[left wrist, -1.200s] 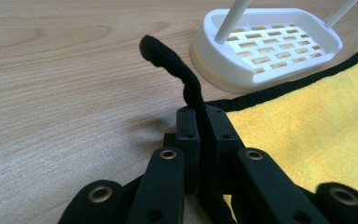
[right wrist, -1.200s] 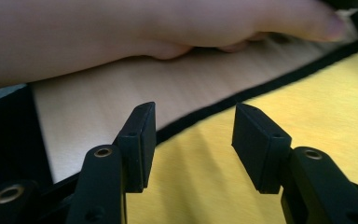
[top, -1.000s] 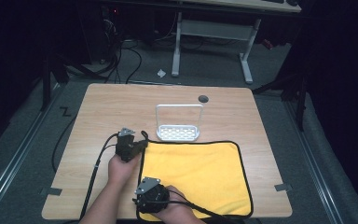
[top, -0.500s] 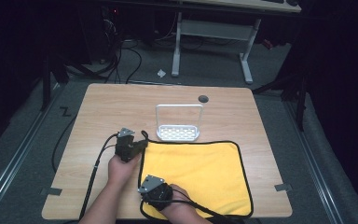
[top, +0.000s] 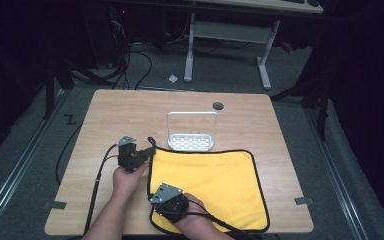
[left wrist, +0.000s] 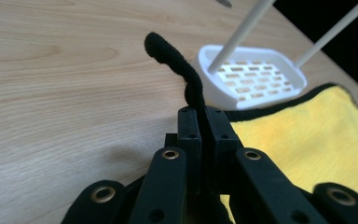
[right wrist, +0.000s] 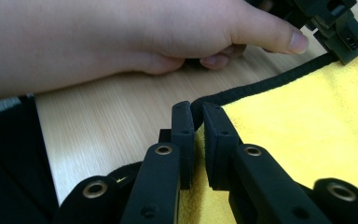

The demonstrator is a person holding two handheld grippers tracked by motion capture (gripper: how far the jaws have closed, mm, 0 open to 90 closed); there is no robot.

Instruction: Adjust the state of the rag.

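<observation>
I have the yellow cloth (top: 215, 182) flat on the table (top: 110, 112), near the white rack (top: 191, 141). It looks soft and light, so I grip the stiffer black hem. Left gripper (left wrist: 199, 122) pinches the far-left corner; right gripper (right wrist: 198, 116) has just closed on the near-left edge. My right hand (top: 192, 217) hides that corner from above.

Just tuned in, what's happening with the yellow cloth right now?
A person works both tongs on the yellow cloth spread on the table. The left tongs are shut on the cloth's black-edged far left corner, lifting it. The right tongs have just closed on the black edge at the near left corner. A white rack stands just behind the cloth.
</observation>
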